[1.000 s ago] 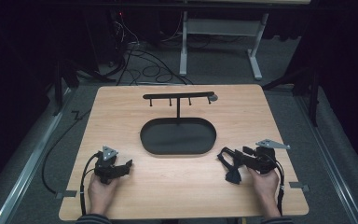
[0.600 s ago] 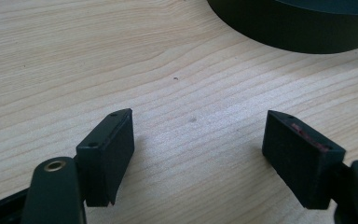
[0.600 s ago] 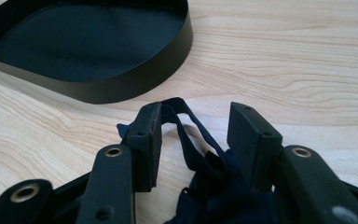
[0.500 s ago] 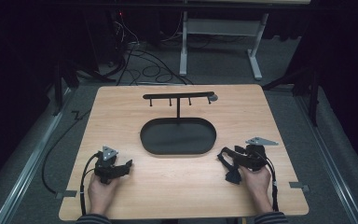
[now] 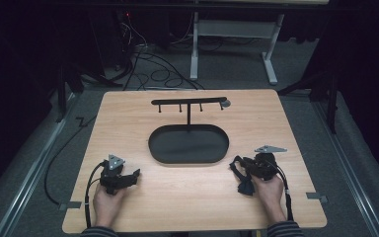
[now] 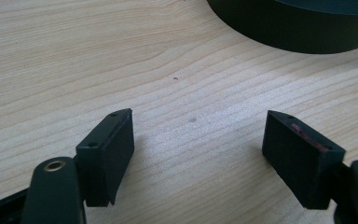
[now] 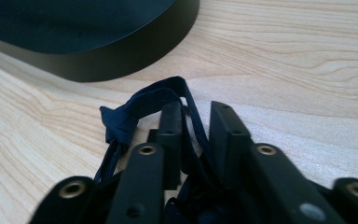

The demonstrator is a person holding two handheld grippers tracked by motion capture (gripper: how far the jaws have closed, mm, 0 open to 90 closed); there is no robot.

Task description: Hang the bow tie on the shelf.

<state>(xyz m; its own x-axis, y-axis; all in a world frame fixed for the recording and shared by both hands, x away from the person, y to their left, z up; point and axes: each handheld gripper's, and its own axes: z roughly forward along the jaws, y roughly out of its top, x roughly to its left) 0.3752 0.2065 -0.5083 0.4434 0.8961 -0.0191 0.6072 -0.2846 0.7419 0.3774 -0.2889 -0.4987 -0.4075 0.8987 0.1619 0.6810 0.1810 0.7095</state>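
A dark blue cord (image 7: pixel 135 109) with a knotted loop runs between the fingers of my right gripper (image 7: pixel 196 112), which is shut on it. In the high view that right gripper (image 5: pixel 239 170) rests on the table's front right, and the cord (image 5: pixel 246 186) trails down from it. My left gripper (image 5: pixel 134 176) rests at the front left. Its fingers (image 6: pixel 107 149) stand wide apart in the left gripper view, and the left gripper (image 6: pixel 200 135) has only bare wood between them. A black oval tray (image 5: pixel 151 145) with a T-shaped hook rack (image 5: pixel 187 101) stands mid-table between and beyond both grippers.
The tray's black wall (image 6: pixel 298 32) lies just ahead of the left gripper, and the same wall (image 7: pixel 121 60) lies ahead left of the right one. The wooden table (image 5: pixel 256 118) ends near both hands. Cables and a stand's legs (image 5: pixel 227 44) lie on the floor beyond.
My right hand has shifted a little to the left with the cord still in the gripper. The left gripper has not moved.
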